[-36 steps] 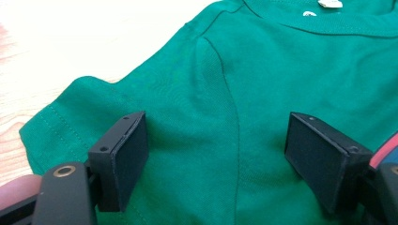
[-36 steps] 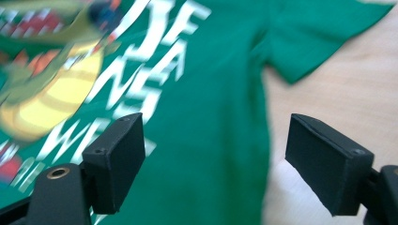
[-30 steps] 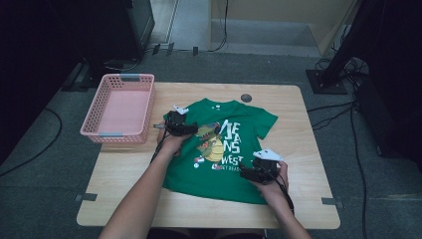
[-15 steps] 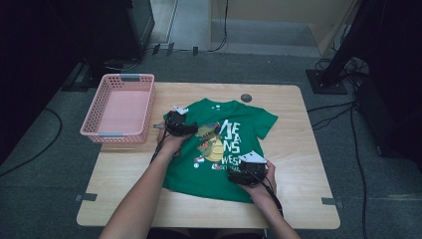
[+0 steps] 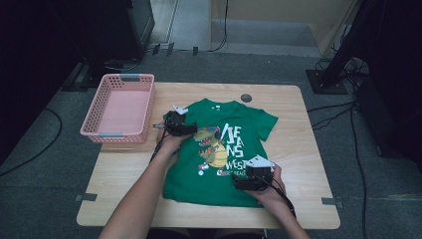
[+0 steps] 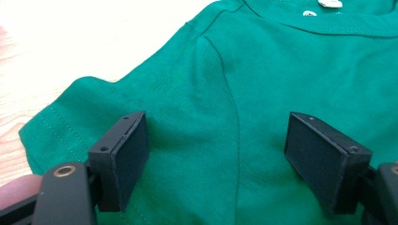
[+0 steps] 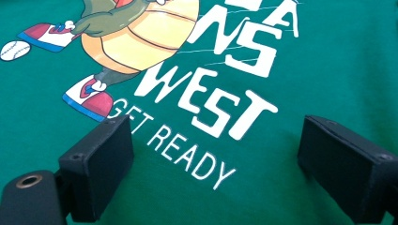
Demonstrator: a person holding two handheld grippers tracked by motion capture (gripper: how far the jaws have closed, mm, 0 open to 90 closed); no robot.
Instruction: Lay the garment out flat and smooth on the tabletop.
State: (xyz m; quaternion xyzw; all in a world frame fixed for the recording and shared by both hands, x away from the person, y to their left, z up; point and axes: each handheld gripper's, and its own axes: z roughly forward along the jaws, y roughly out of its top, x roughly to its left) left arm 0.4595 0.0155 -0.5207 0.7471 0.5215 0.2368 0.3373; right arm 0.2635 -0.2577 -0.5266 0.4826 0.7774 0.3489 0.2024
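Looks like a lab or some kind of recording setup rather than a home. There's a plain wooden table (image 5: 298, 124) sitting on grey carpet (image 5: 45, 164), cables (image 5: 343, 112) trailing across the floor, a black stand base (image 5: 326, 82) off to the side, and dark equipment all around.

Basket (image 5: 119, 107) left of shirt (image 5: 224, 149) on table (image 5: 298, 114).

green t-shirt (image 7: 328, 56) print — "west", "get ready"
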